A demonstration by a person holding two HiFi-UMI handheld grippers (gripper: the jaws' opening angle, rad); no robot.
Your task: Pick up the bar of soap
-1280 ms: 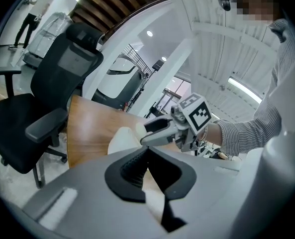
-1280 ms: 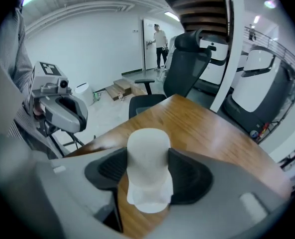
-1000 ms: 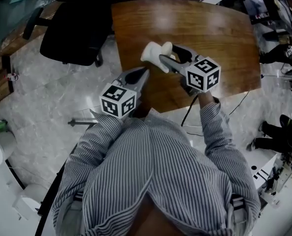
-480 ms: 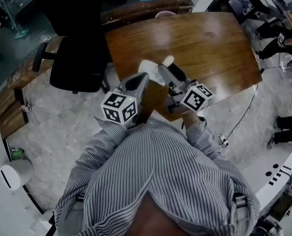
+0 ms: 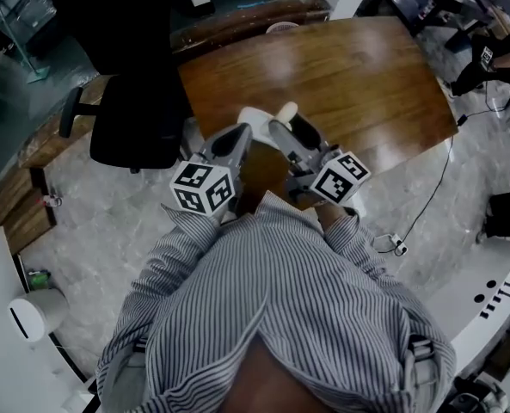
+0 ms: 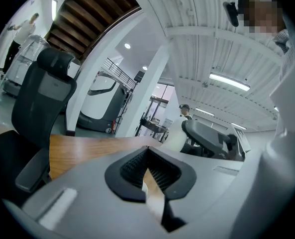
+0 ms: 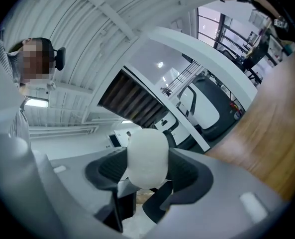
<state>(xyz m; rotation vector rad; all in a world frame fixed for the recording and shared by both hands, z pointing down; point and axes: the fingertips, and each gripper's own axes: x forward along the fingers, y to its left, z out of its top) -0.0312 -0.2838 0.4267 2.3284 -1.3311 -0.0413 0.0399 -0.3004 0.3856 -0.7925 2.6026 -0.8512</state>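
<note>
The bar of soap (image 5: pixel 286 110) is white and rounded, and it is held off the brown wooden table (image 5: pixel 358 67). My right gripper (image 5: pixel 280 127) is shut on it, just in front of the person's chest. In the right gripper view the soap (image 7: pixel 147 153) stands upright between the dark pads of the right gripper (image 7: pixel 146 167). My left gripper (image 5: pixel 240 133) is close beside it on the left, with its jaws shut and nothing between them. The left gripper view shows the left gripper (image 6: pixel 147 156) with its pads meeting, and the soap (image 6: pixel 178 132) beyond it to the right.
A black office chair (image 5: pixel 134 101) stands at the table's left end on the marble floor. A cable (image 5: pixel 427 192) runs down off the table's right side. White furniture (image 5: pixel 487 291) is at the lower right. A small white bin (image 5: pixel 33 314) stands at the lower left.
The right gripper, still shut on the soap, has drawn back toward the person's chest and nearer the left gripper. The head view has shifted. The left gripper has stayed shut.
</note>
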